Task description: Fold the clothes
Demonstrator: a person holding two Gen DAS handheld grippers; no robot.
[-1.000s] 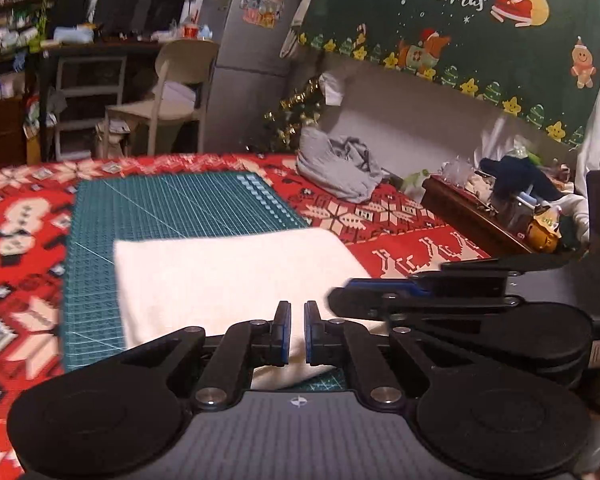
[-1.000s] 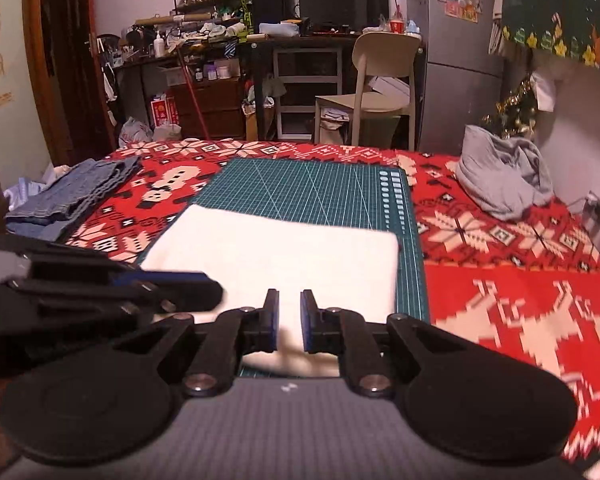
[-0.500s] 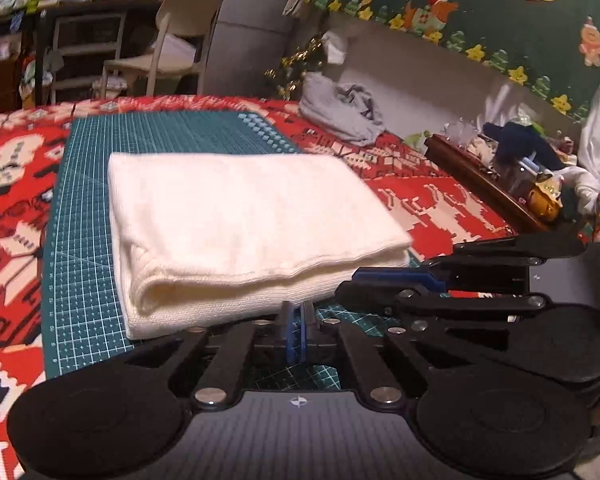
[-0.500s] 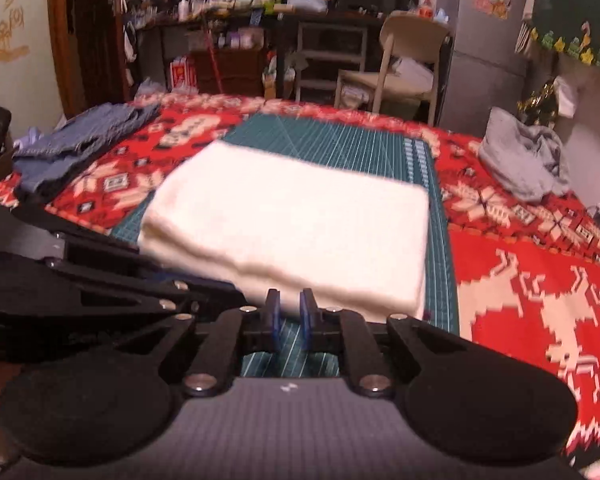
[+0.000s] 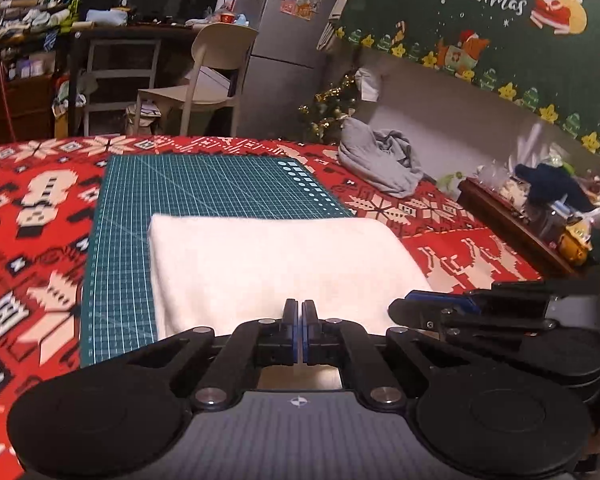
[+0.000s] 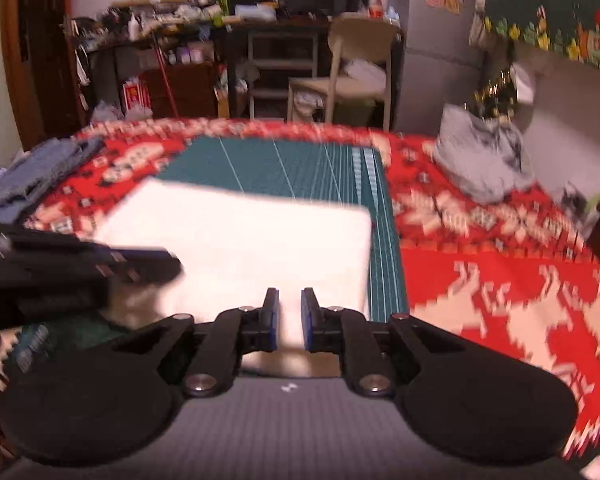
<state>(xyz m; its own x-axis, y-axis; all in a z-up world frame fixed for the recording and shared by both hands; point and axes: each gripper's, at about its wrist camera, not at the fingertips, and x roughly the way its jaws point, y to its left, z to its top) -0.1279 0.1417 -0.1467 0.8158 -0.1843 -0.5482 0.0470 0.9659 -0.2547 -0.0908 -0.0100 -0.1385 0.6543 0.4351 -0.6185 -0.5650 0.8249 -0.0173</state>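
Just ahead of the fingers lies a folded white garment point(image 5: 276, 264), soft, fuzzy cloth with a matt nap. Under it the green cutting mat point(image 5: 204, 184) looks like smooth, faintly shiny plastic. The red patterned blanket point(image 5: 36, 240) around it is matt fabric. The left gripper point(image 5: 301, 328) is matt black plastic with bright metal pins.

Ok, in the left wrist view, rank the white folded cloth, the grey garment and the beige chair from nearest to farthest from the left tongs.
1. white folded cloth, right at the left tongs.
2. grey garment, farther back on the right.
3. beige chair, beyond the table, centre-left.
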